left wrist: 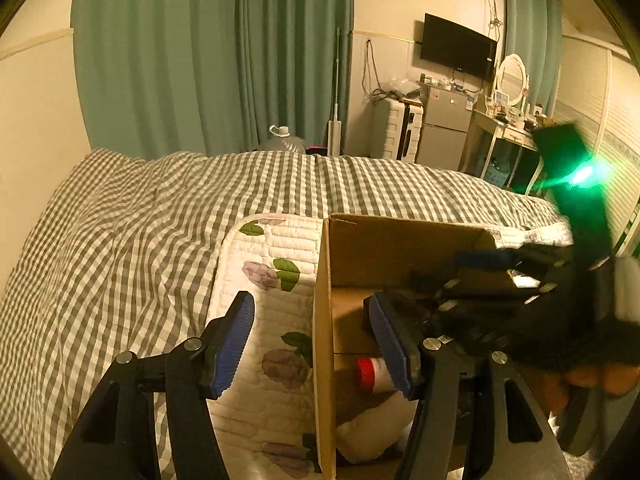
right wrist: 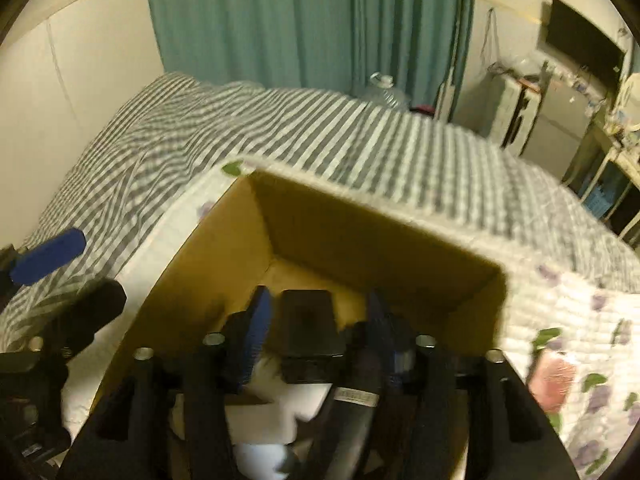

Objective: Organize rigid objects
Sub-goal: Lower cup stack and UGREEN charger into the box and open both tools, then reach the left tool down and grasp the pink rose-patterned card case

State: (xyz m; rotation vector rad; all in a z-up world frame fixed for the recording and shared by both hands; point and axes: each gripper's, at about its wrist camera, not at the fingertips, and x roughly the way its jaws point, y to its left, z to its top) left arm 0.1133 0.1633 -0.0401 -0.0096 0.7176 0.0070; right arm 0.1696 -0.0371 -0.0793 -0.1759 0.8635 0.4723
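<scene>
— Where are the grippers?
— Right gripper (right wrist: 316, 344) inside the cardboard box (right wrist: 360, 248), jaws spread around a black block (right wrist: 308, 320) — left gripper (left wrist: 312, 344) spread wide, straddling the box wall.

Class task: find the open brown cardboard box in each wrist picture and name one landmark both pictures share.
Left wrist view: the open brown cardboard box sits right of centre, its left wall running to the bottom edge.
Right wrist view: the box fills the centre and lower middle.
Shared landmark: the teal curtain behind the bed.
</scene>
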